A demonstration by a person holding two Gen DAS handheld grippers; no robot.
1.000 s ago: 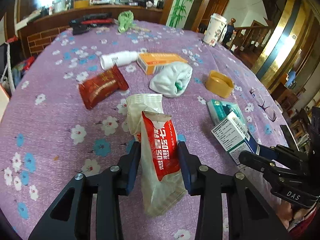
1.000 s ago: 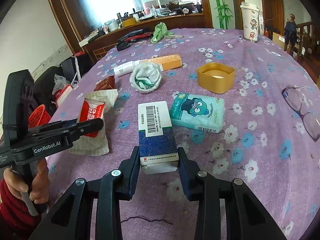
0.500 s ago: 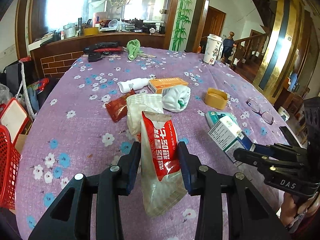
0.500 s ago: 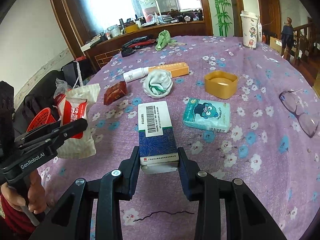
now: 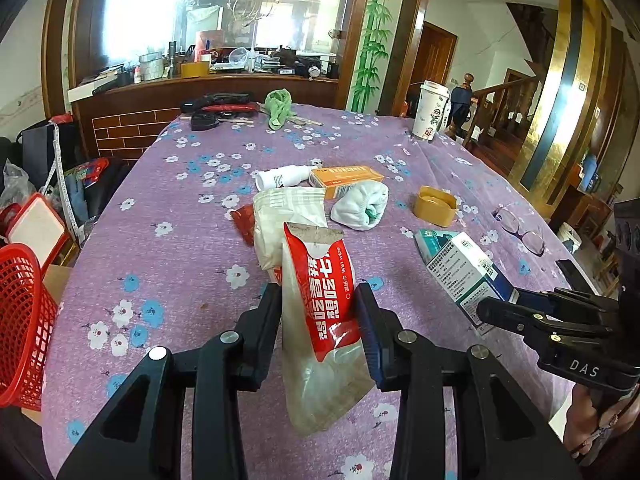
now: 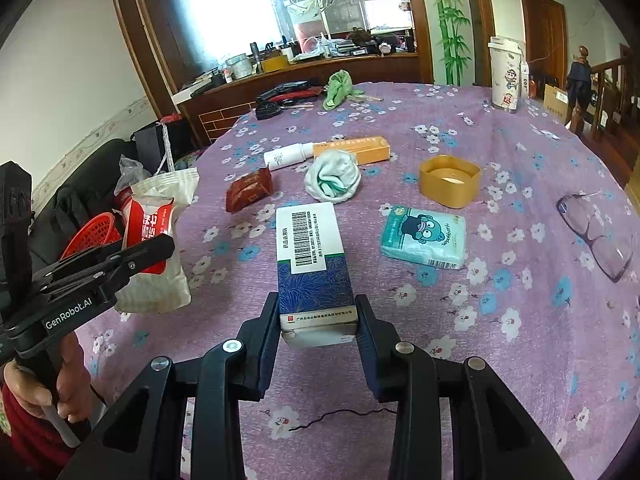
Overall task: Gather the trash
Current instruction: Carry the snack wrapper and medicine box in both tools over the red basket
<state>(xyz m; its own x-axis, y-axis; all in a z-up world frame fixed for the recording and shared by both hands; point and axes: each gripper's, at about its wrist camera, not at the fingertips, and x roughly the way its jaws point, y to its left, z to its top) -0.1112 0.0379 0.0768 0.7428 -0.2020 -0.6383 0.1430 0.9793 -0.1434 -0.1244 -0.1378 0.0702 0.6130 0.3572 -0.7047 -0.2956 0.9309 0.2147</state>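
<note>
A red-and-white wet-wipe packet [image 5: 320,304] is clamped between the jaws of the left gripper [image 5: 320,312], held upright above the purple flowered tablecloth [image 5: 168,248], its torn top edge pointing away from the camera. The left gripper is angled down toward the table from the near edge, and in the right wrist view the hand [image 6: 44,384] around its handle is seen at the lower left, with a red sleeve below it.

A blue-and-white medicine box [image 6: 314,272] is gripped at its near end by the right gripper [image 6: 318,320], the barcode face turned up (its far end juts forward over the cloth). This gripper is likewise tilted downward; whether the box is clear of the cloth cannot be told for sure.

Relative to the medicine box, as seen from the right wrist: a teal tissue pack [image 6: 424,238] lies just to the right, a yellow tub [image 6: 450,180] beyond that, and spectacles [image 6: 596,228] well to the right. A rolled white cloth [image 6: 332,176] lies just beyond the box, an orange carton [image 6: 356,148] and a white tube [image 6: 288,154] behind it, and a dark red wrapper [image 6: 248,190] to the left. A red basket [image 5: 20,320] stands off the table's left edge.
</note>
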